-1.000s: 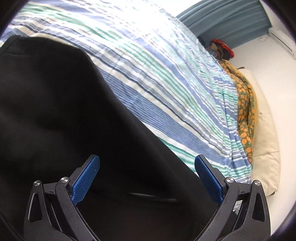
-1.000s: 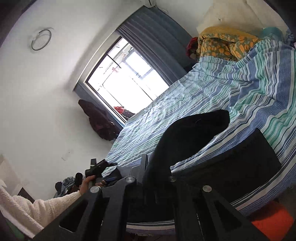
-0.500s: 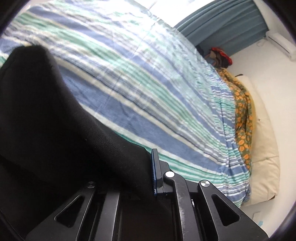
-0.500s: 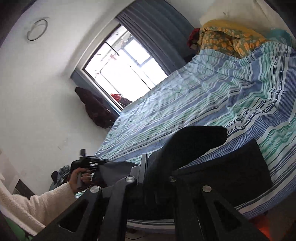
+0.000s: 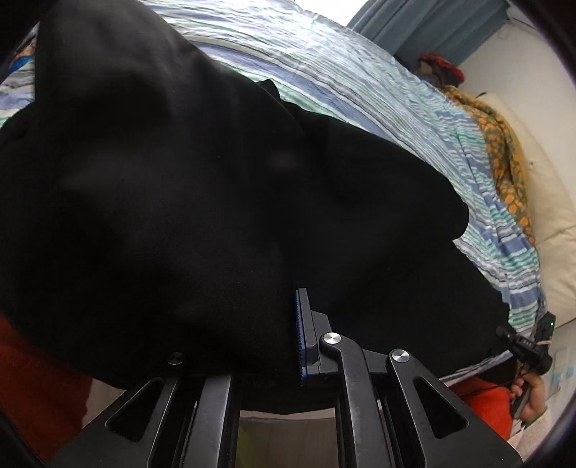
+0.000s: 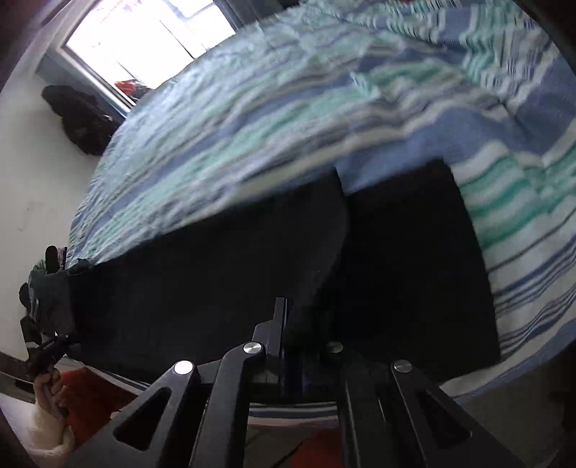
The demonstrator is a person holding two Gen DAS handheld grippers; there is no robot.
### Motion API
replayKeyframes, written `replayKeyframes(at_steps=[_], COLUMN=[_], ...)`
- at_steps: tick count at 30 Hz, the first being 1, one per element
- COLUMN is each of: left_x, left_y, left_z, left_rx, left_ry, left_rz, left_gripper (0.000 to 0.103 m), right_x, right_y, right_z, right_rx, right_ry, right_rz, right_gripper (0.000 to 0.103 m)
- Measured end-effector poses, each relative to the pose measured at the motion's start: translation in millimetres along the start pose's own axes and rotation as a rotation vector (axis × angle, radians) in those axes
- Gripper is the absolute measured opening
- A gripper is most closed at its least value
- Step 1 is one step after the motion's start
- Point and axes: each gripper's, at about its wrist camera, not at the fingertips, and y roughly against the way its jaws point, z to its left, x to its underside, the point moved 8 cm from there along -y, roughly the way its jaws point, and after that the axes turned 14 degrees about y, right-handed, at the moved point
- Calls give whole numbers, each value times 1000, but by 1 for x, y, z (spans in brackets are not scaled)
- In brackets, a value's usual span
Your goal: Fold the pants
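Observation:
Black pants [image 5: 201, 187] fill most of the left wrist view, draped over a bed with a blue, green and white striped cover [image 5: 378, 90]. My left gripper [image 5: 293, 324] is shut on a fold of the black cloth, which bulges up over its left finger. In the right wrist view the black pants [image 6: 216, 273] lie flat near the bed's near edge on the striped cover [image 6: 288, 108]. My right gripper [image 6: 288, 316] is shut on their cloth. Each view shows the other hand [image 5: 527, 392] at its lower edge.
An orange patterned blanket [image 5: 504, 144] and a cream pillow [image 5: 550, 201] lie at the head of the bed. Teal curtains [image 5: 424, 25] hang behind. A window [image 6: 144, 39] and a dark garment [image 6: 82, 122] are on the wall. Something red [image 5: 482, 406] sits below the bed edge.
My left gripper closed on the pants and carried the cloth sideways, so black fabric now covers most of its view. My right gripper tilted down and sank toward the bed, still holding the pants.

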Motion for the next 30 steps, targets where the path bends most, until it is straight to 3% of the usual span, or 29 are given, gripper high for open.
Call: replayKeyframes(at_steps=[3, 8, 16, 30], left_x=[0, 13, 33, 35], left_y=[8, -3, -18, -38], left_z=[-15, -30, -56, -73], left_rx=[12, 6, -22, -45], left_ry=[-49, -91, -214, -242], left_rz=[-8, 21, 72, 93], left_gripper=[7, 8, 11, 12], right_x=[-3, 0, 25, 33], right_y=[4, 26, 38, 42], right_z=[-5, -31, -77, -77], right_rx=[48, 116, 173, 228], right_ry=[30, -41, -158, -146], right_rz=[-11, -72, -53, -51], right_gripper=[6, 5, 5, 6])
